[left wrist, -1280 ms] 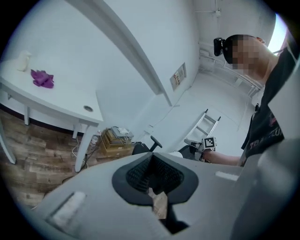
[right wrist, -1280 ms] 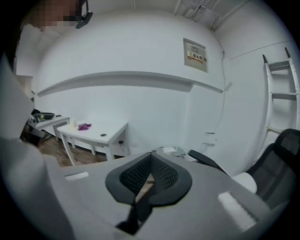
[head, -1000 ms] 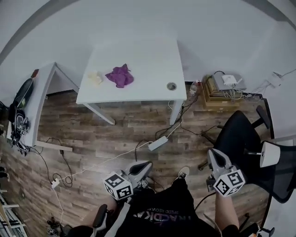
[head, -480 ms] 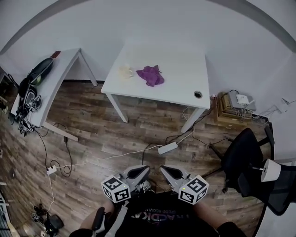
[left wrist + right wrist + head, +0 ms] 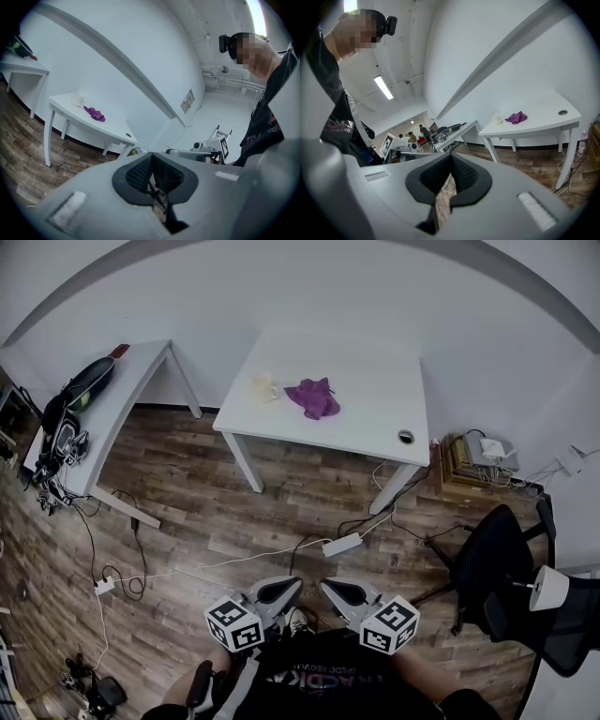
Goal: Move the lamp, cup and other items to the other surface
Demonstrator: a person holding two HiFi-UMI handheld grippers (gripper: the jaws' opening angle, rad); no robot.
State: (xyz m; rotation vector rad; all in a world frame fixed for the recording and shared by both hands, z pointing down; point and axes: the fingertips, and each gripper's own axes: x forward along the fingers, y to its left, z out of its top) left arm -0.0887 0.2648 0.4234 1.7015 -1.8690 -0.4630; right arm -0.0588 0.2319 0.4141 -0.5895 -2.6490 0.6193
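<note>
Left gripper (image 5: pixel 292 585) and right gripper (image 5: pixel 328 585) both closed, empty. Small pale cup (image 5: pixel 262 388) on white rectangular table (image 5: pixel 375 399) well ahead, slightly leftward; left gripper nearer.

Steep head view; table (image 5: pixel 367 381) shared by all

Purple cloth (image 5: pixel 314 397), cream cup (image 5: pixel 262 388), white table (image 5: pixel 375 381), black chair (image 5: pixel 492 568), white lamp (image 5: pixel 548 588) (floor (image 5: pixel 234 512): brown wood-grain planks).

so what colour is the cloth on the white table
The cloth is purple, clearest in the head view.
</note>
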